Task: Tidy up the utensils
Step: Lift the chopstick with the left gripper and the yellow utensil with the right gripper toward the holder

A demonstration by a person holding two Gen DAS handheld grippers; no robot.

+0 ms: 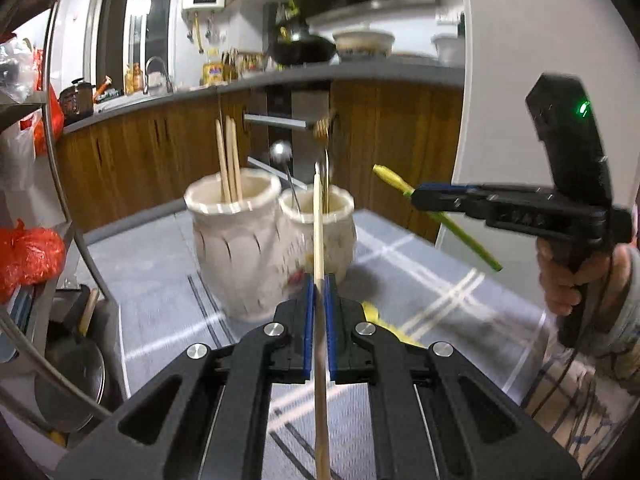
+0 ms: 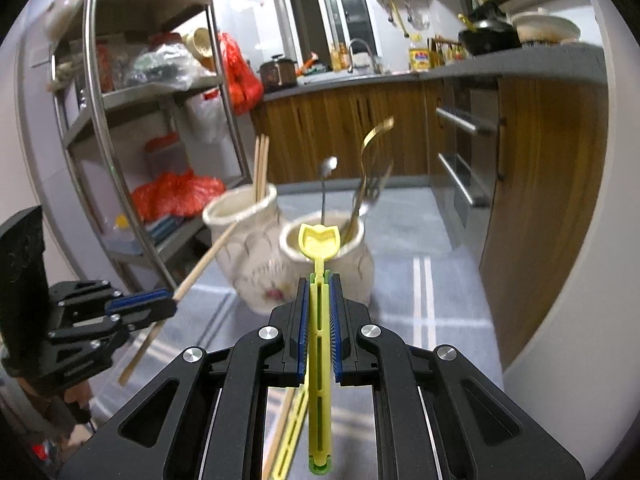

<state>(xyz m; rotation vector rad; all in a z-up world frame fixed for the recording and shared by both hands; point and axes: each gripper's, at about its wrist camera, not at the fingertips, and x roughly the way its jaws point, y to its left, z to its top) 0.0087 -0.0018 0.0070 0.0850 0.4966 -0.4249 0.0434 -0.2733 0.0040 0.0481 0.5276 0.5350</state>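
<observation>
Now the wooden chopstick (image 1: 319,216) sat clamped in my left tool (image 1: 319,284) and the yellow utensil (image 2: 319,280) in my right tool (image 2: 319,280), both held above the table (image 1: 420,264) short of the twin ceramic holder (image 1: 240,240). Judging this the carrying step, I reckoned each next needed tipping upright over its matching cup, chopstick beside the other chopsticks (image 1: 228,160), before letting go.

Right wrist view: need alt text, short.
The right gripper is shut on a yellow plastic utensil, its scoop end pointing at a cream double-pot holder with chopsticks in one pot and metal spoons in the other. At left, the left gripper clamps a wooden chopstick.
</observation>
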